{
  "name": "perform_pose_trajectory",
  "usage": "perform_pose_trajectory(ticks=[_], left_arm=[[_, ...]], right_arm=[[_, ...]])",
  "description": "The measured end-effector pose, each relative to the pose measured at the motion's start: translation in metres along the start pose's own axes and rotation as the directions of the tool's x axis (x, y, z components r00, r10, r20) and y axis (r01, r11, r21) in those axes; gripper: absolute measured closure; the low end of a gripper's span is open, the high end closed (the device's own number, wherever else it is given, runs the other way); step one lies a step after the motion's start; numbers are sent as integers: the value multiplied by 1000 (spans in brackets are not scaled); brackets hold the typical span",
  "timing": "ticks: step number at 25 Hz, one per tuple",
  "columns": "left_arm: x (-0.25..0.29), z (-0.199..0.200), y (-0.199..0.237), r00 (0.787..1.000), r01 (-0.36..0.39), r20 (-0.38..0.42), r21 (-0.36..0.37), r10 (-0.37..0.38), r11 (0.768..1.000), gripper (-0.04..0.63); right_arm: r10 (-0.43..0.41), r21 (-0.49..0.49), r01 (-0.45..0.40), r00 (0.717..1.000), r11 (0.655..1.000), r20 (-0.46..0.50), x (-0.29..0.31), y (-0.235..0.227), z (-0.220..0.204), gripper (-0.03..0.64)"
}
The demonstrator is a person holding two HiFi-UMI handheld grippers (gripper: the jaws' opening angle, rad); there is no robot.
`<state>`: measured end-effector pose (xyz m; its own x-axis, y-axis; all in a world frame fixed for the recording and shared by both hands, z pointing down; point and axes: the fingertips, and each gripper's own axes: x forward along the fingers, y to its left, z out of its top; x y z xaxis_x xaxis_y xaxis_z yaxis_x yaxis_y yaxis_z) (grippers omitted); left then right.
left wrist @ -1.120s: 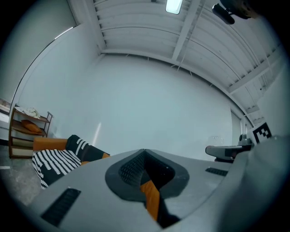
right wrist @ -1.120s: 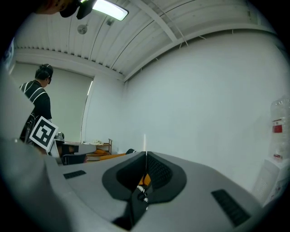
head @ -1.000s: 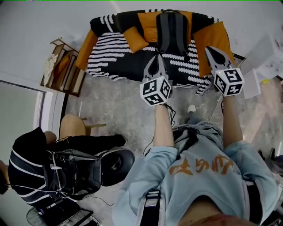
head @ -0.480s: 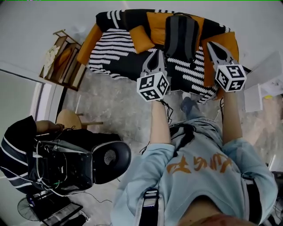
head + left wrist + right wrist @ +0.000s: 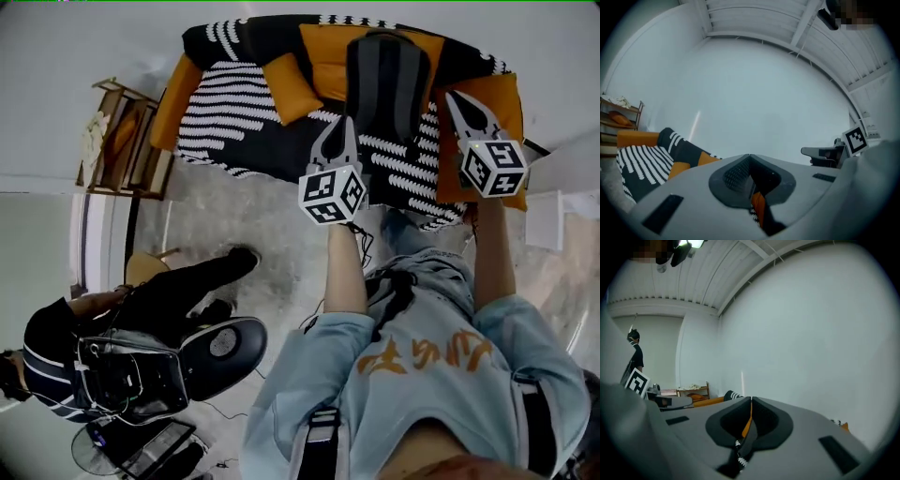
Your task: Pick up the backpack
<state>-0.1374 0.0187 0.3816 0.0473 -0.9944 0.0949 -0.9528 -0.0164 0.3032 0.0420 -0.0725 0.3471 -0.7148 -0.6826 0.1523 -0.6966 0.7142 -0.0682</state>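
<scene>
A dark grey backpack [image 5: 386, 84] stands upright on the sofa [image 5: 234, 103], leaning against its orange back cushions. My left gripper [image 5: 345, 122] hovers over the striped seat just left of the backpack's lower edge, jaws shut and empty. My right gripper [image 5: 452, 96] is over the orange cushion to the backpack's right, also shut with nothing in it. In the left gripper view the shut jaws [image 5: 750, 157] point level at a bare white wall, with the sofa's striped end [image 5: 642, 164] at the left. The right gripper view has its shut jaws [image 5: 751, 399] facing the same wall.
A loose orange pillow [image 5: 289, 82] lies on the sofa left of the backpack. A wooden shelf [image 5: 122, 141] stands left of the sofa. A seated person [image 5: 141, 319] with equipment is at the lower left, one leg stretched toward me. White furniture [image 5: 562, 187] is at the right.
Both grippers have moved forward toward the sofa, and their tips now flank the backpack's lower part. The seated person has stretched a leg out.
</scene>
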Motion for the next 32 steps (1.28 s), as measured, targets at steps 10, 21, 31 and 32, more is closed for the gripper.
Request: perform_pose_trajectory(ticks=[10,21,31,32], left_arm=[[34,-4,-1,973,56,-226,24,-49,998,572],[69,-16,6,945,75,-324,63,-51,995,572],[101,-33,24,931,75,-360,37,-57,996,572],[105,-35,27,929,78,-366,33,-60,996,572]], right_arm=[[-93,177,108,991,978,-93,8,-24,-20,588],[-105,285,131,989,949,-104,39,-49,-41,588],[-148,269,182,979,946,-141,47,-70,-54,588],[-151,267,186,978,946,-145,47,-72,-55,588]])
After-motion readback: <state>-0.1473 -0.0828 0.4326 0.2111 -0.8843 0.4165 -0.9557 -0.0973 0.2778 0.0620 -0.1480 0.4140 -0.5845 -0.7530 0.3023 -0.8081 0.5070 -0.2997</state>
